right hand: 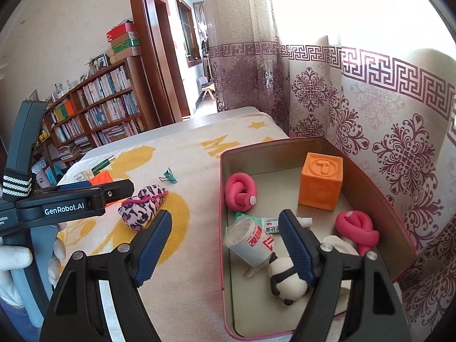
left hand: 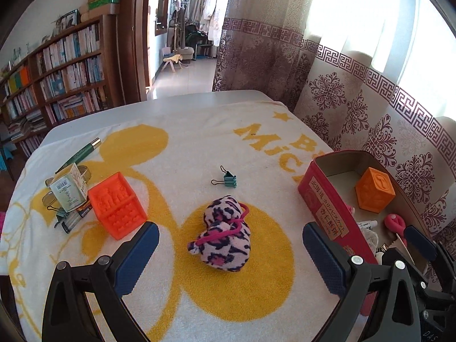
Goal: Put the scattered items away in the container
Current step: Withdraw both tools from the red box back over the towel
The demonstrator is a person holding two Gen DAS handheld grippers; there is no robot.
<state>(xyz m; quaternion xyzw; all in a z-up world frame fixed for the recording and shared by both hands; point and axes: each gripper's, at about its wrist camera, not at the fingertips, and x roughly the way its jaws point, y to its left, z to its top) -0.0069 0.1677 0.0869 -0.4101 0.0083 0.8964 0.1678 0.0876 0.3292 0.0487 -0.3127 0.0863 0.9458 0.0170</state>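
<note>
A pink leopard-print plush toy lies on the yellow-and-white towel, just ahead of my left gripper, whose jaws stand open to either side of it without touching. A green binder clip lies farther back, and an orange-red cube sits to the left. The red tin at the right holds an orange cube, two pink foam rolls, a panda toy and a bandage roll. My right gripper hangs open and empty above the tin's left wall.
A small printed box, a green pen, round glasses and a dark clip cluster at the towel's left edge. A patterned curtain hangs right behind the tin. A gloved hand holds the left gripper's handle. A bookcase stands beyond the table.
</note>
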